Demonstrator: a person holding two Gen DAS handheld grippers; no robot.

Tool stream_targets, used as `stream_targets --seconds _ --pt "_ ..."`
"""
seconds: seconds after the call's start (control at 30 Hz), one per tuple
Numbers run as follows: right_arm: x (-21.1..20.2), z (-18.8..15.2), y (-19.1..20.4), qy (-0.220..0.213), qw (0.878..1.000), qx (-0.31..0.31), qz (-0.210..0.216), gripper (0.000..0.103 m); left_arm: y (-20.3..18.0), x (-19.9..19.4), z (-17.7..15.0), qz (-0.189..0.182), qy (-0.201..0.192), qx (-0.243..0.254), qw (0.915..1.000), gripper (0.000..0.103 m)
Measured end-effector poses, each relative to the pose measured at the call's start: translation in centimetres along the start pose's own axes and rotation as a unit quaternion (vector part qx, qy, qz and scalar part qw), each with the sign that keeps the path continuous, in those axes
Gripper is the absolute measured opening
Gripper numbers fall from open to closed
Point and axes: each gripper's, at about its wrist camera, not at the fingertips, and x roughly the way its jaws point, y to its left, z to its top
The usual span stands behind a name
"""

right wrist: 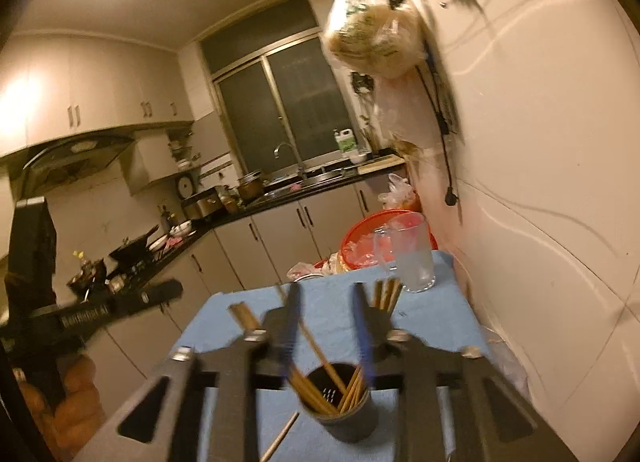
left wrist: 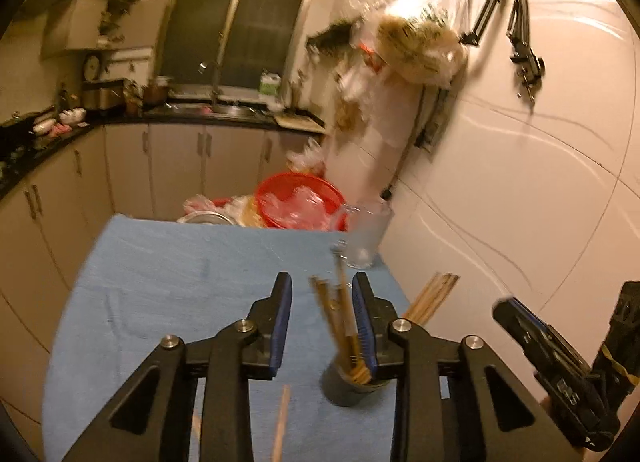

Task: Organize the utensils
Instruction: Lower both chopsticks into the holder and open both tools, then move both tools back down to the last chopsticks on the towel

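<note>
Both claws, left (left wrist: 322,298) and right (right wrist: 326,310), gape empty over the chopstick cup (right wrist: 340,410), a glass (right wrist: 414,258) beyond.

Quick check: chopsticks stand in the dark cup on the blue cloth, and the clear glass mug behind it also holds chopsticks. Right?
Not quite. The clear glass mug is empty, as the right wrist view shows. The chopsticks do stand in the dark cup on the blue cloth.
</note>
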Motion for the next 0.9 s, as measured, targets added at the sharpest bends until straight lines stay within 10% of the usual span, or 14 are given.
stream_targets --seconds 0.33,0.43,0.9 --pt "1.5 -7.4 2.6 0.091 0.995 0.022 0.022 0.057 8.7 -0.4 -7.7 0.09 0.055 -0.034 0.9939 0.036" --pt "3.2 -9.0 2.9 0.131 0.991 0.032 0.023 0.044 11.3 -0.3 -9.9 0.109 0.077 -0.052 0.9897 0.036" --pt "15.2 -15.9 7.0 0.347 0.936 0.045 -0.042 0.038 16.0 -0.4 -14.1 0.123 0.116 -0.081 0.9822 0.036"
